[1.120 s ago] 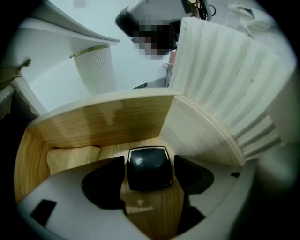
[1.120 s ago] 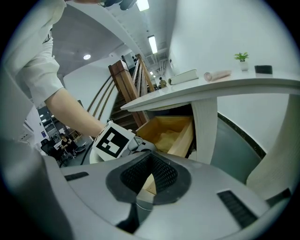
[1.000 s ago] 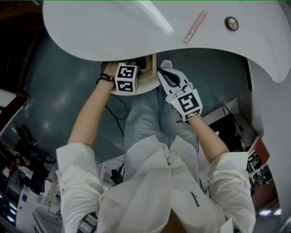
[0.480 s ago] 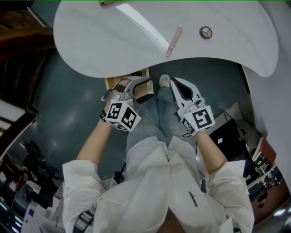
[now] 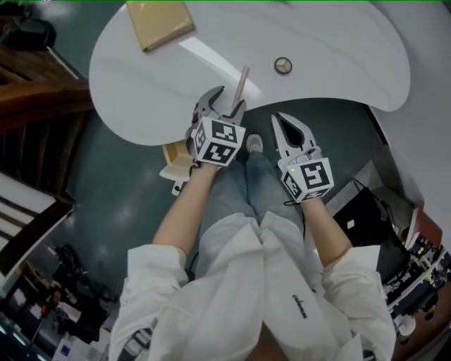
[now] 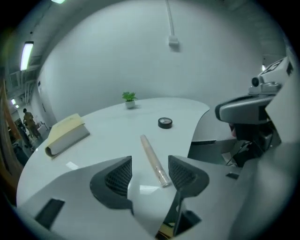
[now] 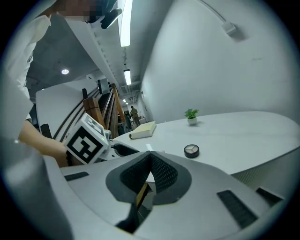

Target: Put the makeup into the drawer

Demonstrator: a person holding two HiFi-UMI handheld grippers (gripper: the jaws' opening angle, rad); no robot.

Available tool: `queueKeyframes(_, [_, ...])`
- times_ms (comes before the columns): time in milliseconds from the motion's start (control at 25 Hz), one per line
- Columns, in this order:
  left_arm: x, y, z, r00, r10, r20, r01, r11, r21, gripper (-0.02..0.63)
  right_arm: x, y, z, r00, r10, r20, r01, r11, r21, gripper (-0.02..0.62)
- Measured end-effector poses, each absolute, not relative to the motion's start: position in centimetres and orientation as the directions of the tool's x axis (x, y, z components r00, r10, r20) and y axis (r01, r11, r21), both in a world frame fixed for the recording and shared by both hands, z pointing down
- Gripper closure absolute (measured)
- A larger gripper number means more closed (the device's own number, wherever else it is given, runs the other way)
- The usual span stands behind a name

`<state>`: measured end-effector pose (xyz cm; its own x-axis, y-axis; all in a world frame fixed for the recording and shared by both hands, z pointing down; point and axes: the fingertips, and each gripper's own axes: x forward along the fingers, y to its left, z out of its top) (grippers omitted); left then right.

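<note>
Table is mostly bare: book at the far left edge, compact mid-table, tube by the near edge, wide gaps between.

Up top, looking steeply down from the head onto the desk. Down low, riding the left hand-held gripper, skimming close over the desk toward the far wall. Riding the right hand-held gripper, just off the desk's edge, looking across it. Shared by all three: compact, book, the same white top.
</note>
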<state>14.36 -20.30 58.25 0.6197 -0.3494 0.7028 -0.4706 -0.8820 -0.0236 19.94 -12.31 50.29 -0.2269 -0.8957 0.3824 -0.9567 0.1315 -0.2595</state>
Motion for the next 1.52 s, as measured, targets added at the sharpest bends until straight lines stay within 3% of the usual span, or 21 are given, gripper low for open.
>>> queueKeyframes(240, [15.9, -20.9, 60.7, 0.539, -0.331, 0.774, -0.475, -0.879, -0.046, 0.385, 21.1, -12.5, 50.6, -0.234, -0.9, 0.367, -0.949, 0.13, -0.288, 0.578])
queueKeyframes(720, [17.1, -20.0, 60.4, 0.559, -0.326, 0.763, -0.562, -0.825, 0.058, 0.517, 23.0, -12.2, 50.2, -0.286, -0.886, 0.364, -0.935, 0.174, -0.309, 0.578])
queueKeyframes(1000, [16.7, -19.6, 59.1, 0.597, -0.319, 0.736, -0.565, -0.818, 0.104, 0.526, 22.4, -12.4, 49.4, -0.328, -0.873, 0.362, -0.925, 0.219, -0.31, 0.578])
queueKeyframes(1520, [11.8, -17.2, 51.9, 0.676, -0.458, 0.577, -0.653, -0.736, 0.181, 0.526, 17.9, -12.4, 50.7, -0.454, -0.799, 0.394, -0.878, 0.325, -0.352, 0.578])
